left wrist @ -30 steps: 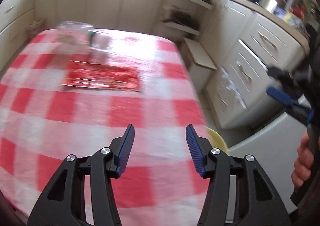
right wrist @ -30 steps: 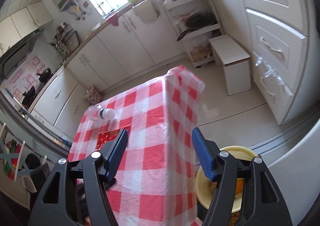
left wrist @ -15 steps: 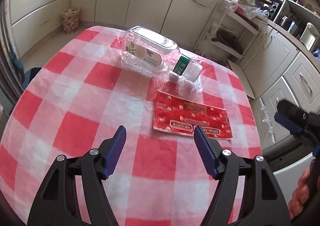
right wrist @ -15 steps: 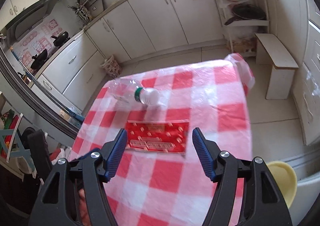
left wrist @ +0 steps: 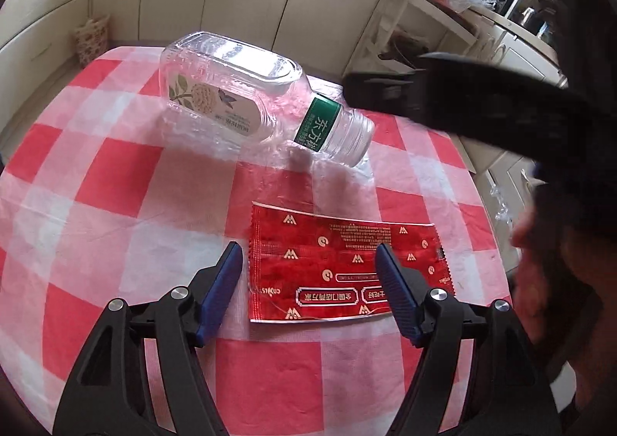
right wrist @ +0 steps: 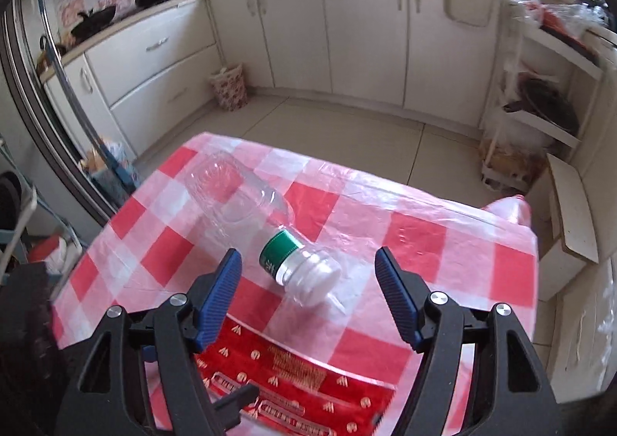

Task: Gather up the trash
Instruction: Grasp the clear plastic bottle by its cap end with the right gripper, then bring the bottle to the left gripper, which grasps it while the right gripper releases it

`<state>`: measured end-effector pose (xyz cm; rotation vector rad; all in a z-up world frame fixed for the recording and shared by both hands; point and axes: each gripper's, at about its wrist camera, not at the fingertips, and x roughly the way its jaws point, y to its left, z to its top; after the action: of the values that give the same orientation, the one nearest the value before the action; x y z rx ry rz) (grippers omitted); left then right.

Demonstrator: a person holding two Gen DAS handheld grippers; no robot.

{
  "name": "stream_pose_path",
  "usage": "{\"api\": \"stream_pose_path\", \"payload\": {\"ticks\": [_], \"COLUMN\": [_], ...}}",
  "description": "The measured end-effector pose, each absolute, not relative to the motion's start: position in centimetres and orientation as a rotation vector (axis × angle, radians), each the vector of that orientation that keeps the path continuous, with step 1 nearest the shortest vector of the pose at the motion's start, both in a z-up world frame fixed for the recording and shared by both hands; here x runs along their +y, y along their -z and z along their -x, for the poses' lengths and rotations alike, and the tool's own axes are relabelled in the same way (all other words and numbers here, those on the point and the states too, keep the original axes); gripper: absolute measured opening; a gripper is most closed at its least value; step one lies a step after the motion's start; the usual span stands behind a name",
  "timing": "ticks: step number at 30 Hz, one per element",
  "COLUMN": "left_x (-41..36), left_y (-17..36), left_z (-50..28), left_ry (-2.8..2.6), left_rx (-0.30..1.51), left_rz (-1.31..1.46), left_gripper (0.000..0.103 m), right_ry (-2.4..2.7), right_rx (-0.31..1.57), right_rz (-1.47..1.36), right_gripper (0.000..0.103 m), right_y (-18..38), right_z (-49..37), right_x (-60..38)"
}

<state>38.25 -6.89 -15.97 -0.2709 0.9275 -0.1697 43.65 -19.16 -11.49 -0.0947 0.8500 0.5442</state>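
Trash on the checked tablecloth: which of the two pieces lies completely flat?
The red wrapper lies flat on the tablecloth. The clear plastic bottle, behind it in the left wrist view, is bulky, lying on its side.

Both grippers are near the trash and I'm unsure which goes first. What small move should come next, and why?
Probably ease the right gripper forward and down around the bottle neck: it lies on its side, centred between open jaws. The left gripper is open over the red wrapper.
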Motion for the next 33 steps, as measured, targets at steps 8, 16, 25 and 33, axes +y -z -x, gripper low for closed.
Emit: {"api": "stream_pose_path", "payload": {"ticks": [8, 16, 25, 33], "left_x": [-7.0, -4.2, -0.7, 3.6], "left_y": [16.3, 16.3, 16.0, 15.6], "left_z": [-37.8, -34.8, -25.6, -21.9], "left_ry": [0.177, 0.211, 0.278, 0.218], "left_rx": [0.906, 0.974, 1.071, 1.061], "left_rz": [0.194, 0.231, 0.252, 0.320], "left_gripper": [0.046, 0.011, 0.011, 0.029], "right_ry": [-0.642, -0.786, -0.893, -0.717], "right_rx": [0.871, 0.962, 1.052, 0.940], "right_rz": [0.207, 0.191, 0.172, -0.021], "right_gripper": [0.047, 0.040, 0.041, 0.077], "right_y": [14.1, 14.5, 14.4, 12.8], "right_z": [-44.6, -39.5, -28.8, -25.7], "right_x": [-15.8, -15.8, -16.6, -23.1]}}
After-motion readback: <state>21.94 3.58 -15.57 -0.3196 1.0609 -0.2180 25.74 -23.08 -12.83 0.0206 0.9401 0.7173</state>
